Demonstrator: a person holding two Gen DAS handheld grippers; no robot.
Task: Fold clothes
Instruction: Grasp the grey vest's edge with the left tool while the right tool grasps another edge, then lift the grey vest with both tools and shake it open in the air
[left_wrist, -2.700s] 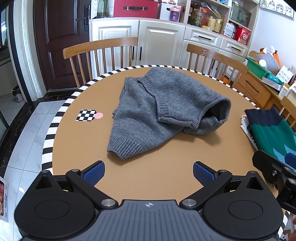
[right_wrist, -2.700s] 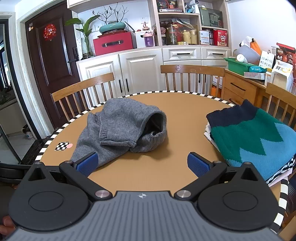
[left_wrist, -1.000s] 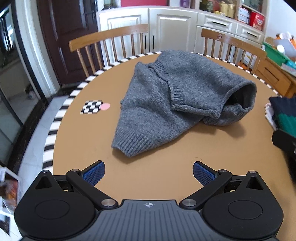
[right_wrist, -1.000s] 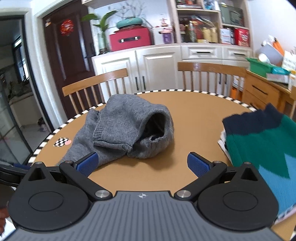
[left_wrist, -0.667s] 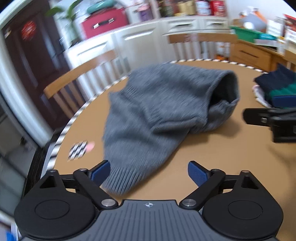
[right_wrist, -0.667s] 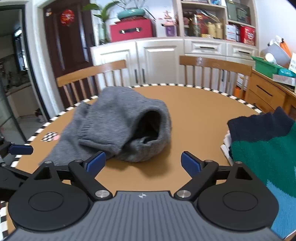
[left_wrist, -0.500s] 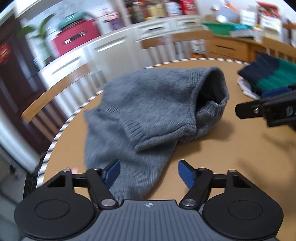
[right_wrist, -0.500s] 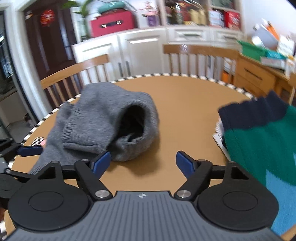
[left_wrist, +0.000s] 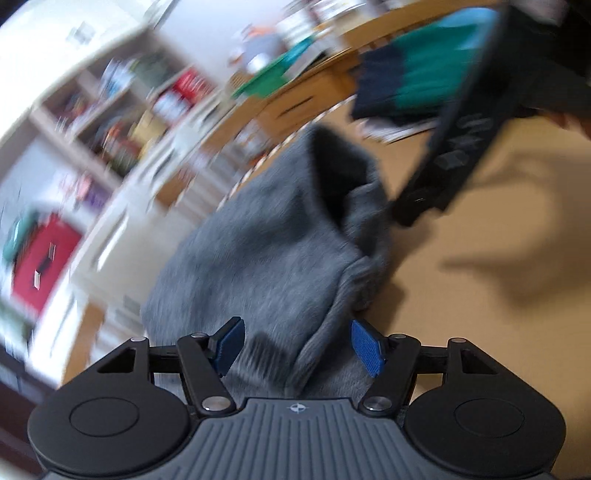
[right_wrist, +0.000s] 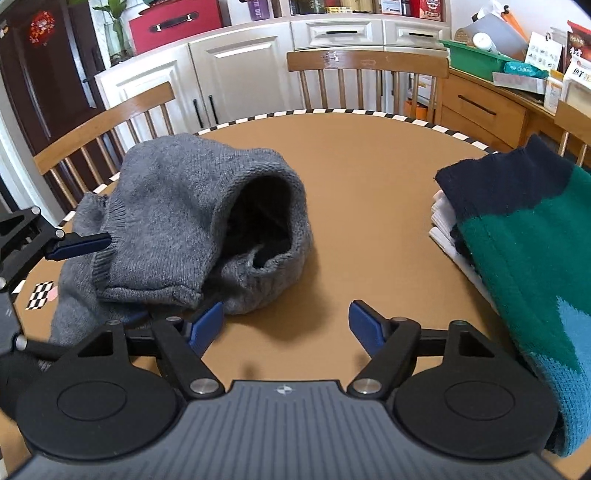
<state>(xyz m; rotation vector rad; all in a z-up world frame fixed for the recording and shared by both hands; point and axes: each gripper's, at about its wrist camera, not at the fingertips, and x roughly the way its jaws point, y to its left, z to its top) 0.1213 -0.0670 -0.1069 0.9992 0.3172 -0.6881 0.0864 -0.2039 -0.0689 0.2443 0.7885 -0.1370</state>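
A crumpled grey sweater (right_wrist: 177, 206) lies on the round brown table (right_wrist: 369, 177), its hem opening facing me. My right gripper (right_wrist: 286, 326) is open low over bare table, its left pad next to the sweater's hem and nothing between the pads. My left gripper (left_wrist: 298, 345) is rolled over and open, with grey knit lying between its blue pads but not pinched. From the right wrist view, one left pad (right_wrist: 79, 245) sits at the sleeve cuff on the left. In the blurred left wrist view, a black finger (left_wrist: 417, 206) of the right gripper reaches the sweater (left_wrist: 258, 251).
A folded stack topped by a green, navy and blue sweater (right_wrist: 535, 240) sits at the table's right edge. A checkered marker (right_wrist: 40, 293) lies at the left edge. Wooden chairs (right_wrist: 365, 64) and white cabinets stand behind the table.
Both grippers have come down and in toward the grey sweater, and their jaws have narrowed. The left one has rolled strongly and now has knit between its pads.
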